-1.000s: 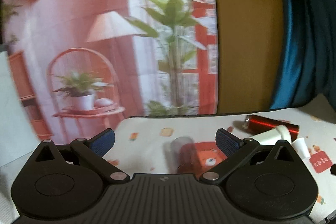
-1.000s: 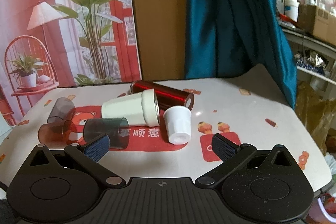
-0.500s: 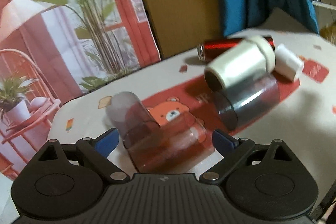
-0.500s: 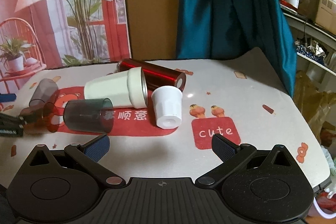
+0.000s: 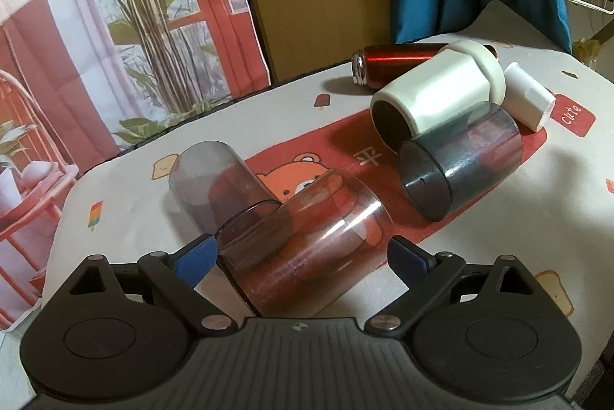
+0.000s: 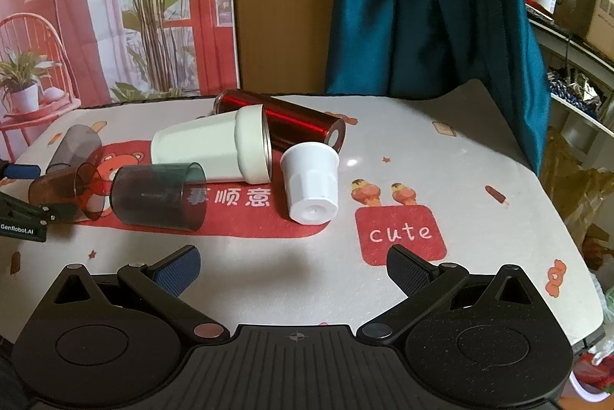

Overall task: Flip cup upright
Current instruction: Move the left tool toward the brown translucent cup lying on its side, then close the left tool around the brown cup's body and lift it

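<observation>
Left gripper [image 5: 299, 254] — fingers apart — straddles a reddish tumbler [image 5: 307, 241] lying on the surface (grey tumbler [image 5: 218, 179] at 11 o'clock); right gripper [image 6: 293, 266] spread, empty.

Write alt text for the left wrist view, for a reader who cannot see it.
The open left gripper straddles a reddish see-through cup lying on its side on a cartoon-print tablecloth. Beyond it lie a grey tumbler, a dark smoky cup, a cream cup, a small white cup and a red bottle.

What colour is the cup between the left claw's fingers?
Translucent reddish-brown cup, lying on its side; clearest in the left wrist view.
</observation>
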`<state>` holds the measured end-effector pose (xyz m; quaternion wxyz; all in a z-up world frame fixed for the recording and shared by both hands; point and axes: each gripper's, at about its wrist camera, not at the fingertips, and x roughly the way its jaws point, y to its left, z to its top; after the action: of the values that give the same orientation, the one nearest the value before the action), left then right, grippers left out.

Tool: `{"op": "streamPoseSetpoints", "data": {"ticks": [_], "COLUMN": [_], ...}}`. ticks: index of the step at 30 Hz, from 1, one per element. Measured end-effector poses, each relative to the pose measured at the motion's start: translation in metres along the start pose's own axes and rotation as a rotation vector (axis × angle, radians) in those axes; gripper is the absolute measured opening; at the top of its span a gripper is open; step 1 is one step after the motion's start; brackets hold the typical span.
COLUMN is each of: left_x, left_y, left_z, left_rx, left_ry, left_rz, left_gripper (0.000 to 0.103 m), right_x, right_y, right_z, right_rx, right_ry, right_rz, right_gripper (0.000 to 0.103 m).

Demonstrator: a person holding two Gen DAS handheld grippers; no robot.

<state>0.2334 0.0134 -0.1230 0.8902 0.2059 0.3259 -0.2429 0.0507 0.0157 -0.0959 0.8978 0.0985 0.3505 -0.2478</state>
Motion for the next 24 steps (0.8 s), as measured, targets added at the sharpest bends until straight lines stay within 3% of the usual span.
{"op": "streamPoseSetpoints", "data": {"ticks": [9, 16, 19, 24], "left_x": [-0.021, -0.037, -0.041, -0.024], "left_y": [-0.002, -0.025, -0.026, 0.013], "left_z": [-0.004, -0.006, -0.007, -0.011], "left_rx": [-0.090, -0.004, 0.030, -0.155], "left_ry": [-0.016, 0.002, -0.028, -0.008], "left_rz": [-0.079, -0.160, -0.145, -0.074], "left_gripper": [0.098, 0.097, 0.097, 0.097], "right_x": [0.003, 0.007, 0.005, 0.005], "right_y": [0.000, 0.003, 0.002, -0.004], "right_z": [0.000, -0.001, -0.001, -0.001], "right_rx": [0.001, -0.002, -0.001, 0.014], "right_ry": [0.006, 0.015, 0.011, 0.013], "right_rz": [0.005, 0.023, 0.026, 0.016], "right_gripper": [0.103, 0.103, 0.103, 0.103]}}
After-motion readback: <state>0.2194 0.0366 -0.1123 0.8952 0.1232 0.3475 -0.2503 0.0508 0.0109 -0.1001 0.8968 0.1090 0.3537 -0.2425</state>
